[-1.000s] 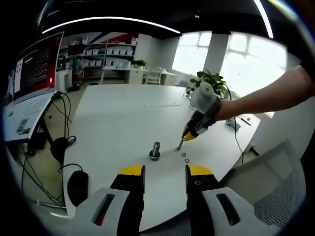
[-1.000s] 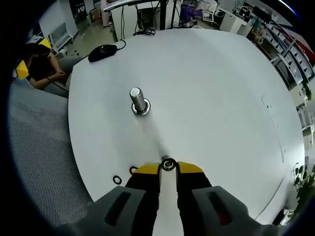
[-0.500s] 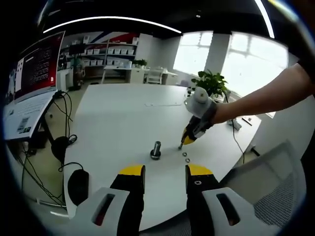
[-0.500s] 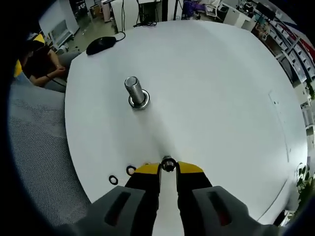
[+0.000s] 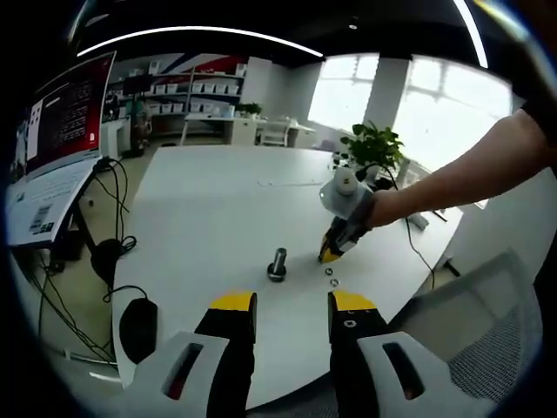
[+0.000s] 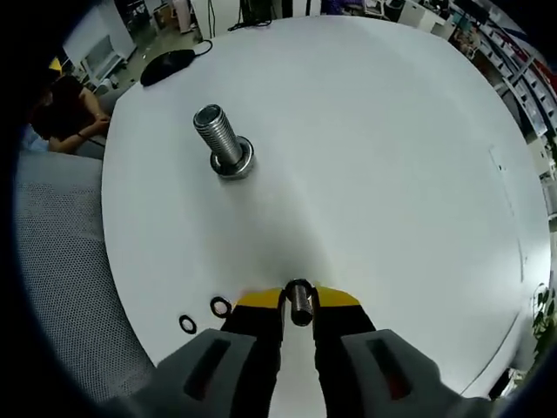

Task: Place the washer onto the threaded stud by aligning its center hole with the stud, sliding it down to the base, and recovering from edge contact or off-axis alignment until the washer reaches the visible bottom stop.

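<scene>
A round white table (image 5: 218, 209) is seen in an office with shelving at the upper left and bright windows at the upper right of the left gripper view. A screen with a red panel (image 5: 65, 117) stands at the left edge; its writing is too small to be read. A dark mouse (image 5: 137, 328) lies at the lower left, and a plant (image 5: 374, 144) is seen beyond the table, right of centre.

The threaded stud (image 6: 219, 142) stands upright on its wide base in the upper left of the right gripper view, well apart from the jaws. In the left gripper view it sits near frame centre.

The right gripper (image 6: 298, 305) is closed down to a narrow gap, and a washer (image 6: 299, 302) is pinched on edge between its yellow tips at bottom centre. Two spare washers (image 6: 204, 315) lie flat on the table just left of those tips. In the left gripper view this gripper is seen right of the stud, tips close to the table, held by a person's hand.

The left gripper (image 5: 291, 306) is held with jaws apart, nothing between them, above the near table edge at bottom centre.
</scene>
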Demonstrator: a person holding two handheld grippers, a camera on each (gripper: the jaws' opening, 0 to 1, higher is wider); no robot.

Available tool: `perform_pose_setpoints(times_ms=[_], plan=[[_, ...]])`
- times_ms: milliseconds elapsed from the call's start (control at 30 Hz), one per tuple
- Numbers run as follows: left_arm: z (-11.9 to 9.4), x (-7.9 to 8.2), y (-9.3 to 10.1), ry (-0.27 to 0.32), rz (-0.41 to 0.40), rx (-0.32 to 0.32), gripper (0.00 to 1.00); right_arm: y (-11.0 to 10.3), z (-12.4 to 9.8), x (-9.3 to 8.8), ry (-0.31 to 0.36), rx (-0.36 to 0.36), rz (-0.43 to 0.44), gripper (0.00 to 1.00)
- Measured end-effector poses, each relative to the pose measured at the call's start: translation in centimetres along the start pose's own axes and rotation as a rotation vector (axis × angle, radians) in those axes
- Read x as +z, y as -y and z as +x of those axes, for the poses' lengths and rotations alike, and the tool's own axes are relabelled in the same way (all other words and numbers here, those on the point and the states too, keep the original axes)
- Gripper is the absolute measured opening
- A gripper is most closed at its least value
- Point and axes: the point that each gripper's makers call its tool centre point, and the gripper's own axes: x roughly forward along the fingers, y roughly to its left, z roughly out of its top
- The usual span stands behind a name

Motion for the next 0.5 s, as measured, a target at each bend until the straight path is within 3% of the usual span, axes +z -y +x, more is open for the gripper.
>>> perform_pose_setpoints(times_ms=[500], plan=[[-0.1, 0.2, 0.1, 0.001, 0.001, -0.001, 0.31, 0.5, -1.1, -0.5, 0.04, -0.024, 0.051, 0.22]])
